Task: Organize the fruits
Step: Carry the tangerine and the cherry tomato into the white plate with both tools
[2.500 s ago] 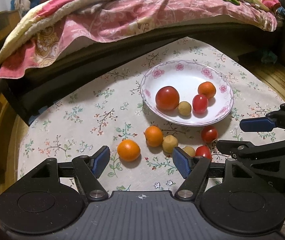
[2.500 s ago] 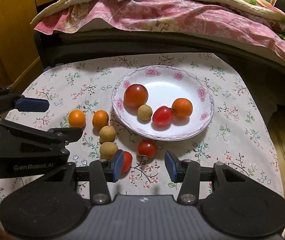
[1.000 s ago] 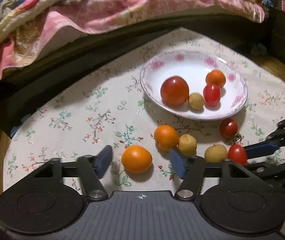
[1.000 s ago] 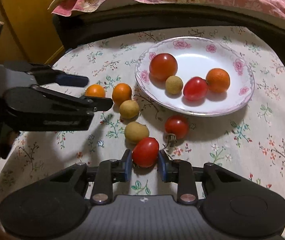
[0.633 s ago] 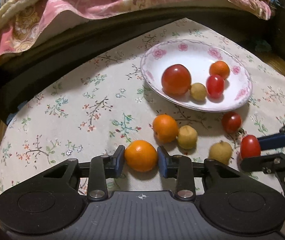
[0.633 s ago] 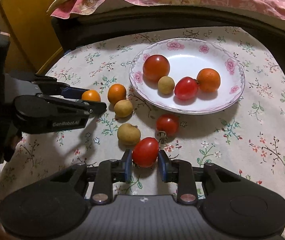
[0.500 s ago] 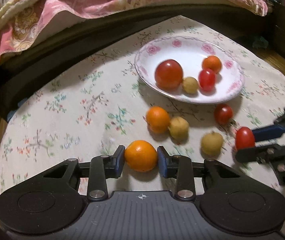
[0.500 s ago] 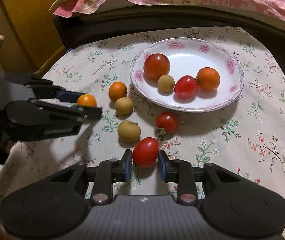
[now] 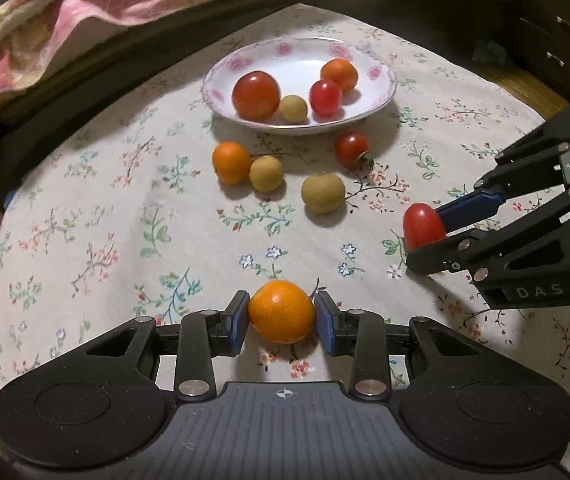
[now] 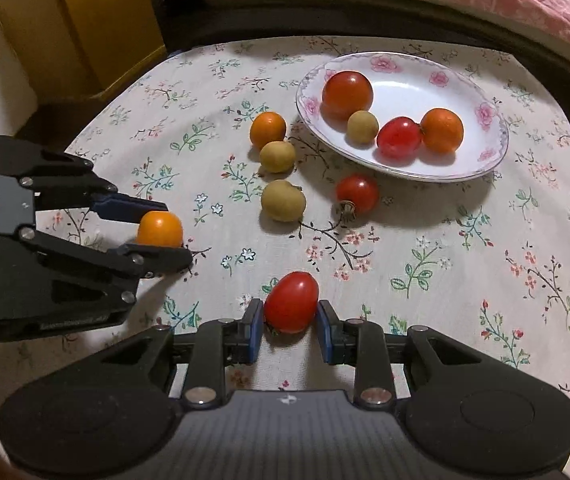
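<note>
My left gripper (image 9: 281,316) is shut on an orange (image 9: 281,311), held above the floral tablecloth near its front. My right gripper (image 10: 290,322) is shut on an oval red tomato (image 10: 291,307); the same tomato (image 9: 423,226) shows at the right of the left wrist view. A white floral plate (image 9: 377,80) at the back holds a big tomato (image 9: 255,96), a small brown fruit (image 9: 293,109), a small tomato (image 9: 326,98) and an orange (image 9: 339,75). In front of the plate lie one orange (image 9: 230,162), two brown fruits (image 9: 266,173) (image 9: 322,193) and a stemmed tomato (image 9: 351,149).
A bed with a pink floral quilt (image 9: 85,4) runs along the far side of the table. A yellow wooden cabinet (image 10: 81,24) stands at the far left in the right wrist view. The tablecloth (image 9: 125,216) left of the loose fruit is bare.
Both grippers closed on their fruit, the left on the orange and the right on the tomato. Since then both have lifted and drawn back from the plate.
</note>
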A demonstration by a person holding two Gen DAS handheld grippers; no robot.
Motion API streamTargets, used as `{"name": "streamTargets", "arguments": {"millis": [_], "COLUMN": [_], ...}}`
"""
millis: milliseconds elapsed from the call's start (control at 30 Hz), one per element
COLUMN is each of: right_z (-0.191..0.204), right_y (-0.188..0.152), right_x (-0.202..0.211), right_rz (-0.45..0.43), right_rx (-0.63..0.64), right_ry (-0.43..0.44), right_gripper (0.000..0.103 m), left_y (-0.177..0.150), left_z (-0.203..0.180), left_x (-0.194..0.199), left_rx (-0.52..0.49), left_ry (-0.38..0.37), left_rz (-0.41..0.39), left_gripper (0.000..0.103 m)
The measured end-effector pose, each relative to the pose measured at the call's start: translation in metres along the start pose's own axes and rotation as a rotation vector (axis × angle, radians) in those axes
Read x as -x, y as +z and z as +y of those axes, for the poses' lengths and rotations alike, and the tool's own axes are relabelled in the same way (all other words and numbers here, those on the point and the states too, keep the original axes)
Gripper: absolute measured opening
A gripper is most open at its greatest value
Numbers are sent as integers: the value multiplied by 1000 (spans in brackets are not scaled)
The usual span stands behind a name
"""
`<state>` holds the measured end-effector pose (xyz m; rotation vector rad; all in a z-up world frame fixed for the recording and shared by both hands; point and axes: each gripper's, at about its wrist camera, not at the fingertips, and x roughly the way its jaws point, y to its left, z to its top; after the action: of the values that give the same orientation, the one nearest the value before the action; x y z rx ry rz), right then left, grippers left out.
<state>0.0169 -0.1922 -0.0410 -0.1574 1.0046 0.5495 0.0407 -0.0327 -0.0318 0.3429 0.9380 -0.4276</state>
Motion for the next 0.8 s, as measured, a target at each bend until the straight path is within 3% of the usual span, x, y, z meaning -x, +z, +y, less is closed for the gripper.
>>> {"name": "streamTargets", "arguments": {"millis": [233,600,800], "right_z": [-4,-7,-11], "right_y": [1,1,2], "right_x": [1,0,0], "right_rz": [-3,-10,-23], "right_rx": [-3,-54,-83], "right_ry": [1,9,9], "right_gripper": [39,44,44], "left_y": [-7,-8,-7], "left_z": [3,6,6], "left_x": [2,0,-1], "left_rx": [-35,-23,-5], "left_ry": [22,17,1], "left_rz": [-1,-2,0], "left_gripper": [70,74,64]}}
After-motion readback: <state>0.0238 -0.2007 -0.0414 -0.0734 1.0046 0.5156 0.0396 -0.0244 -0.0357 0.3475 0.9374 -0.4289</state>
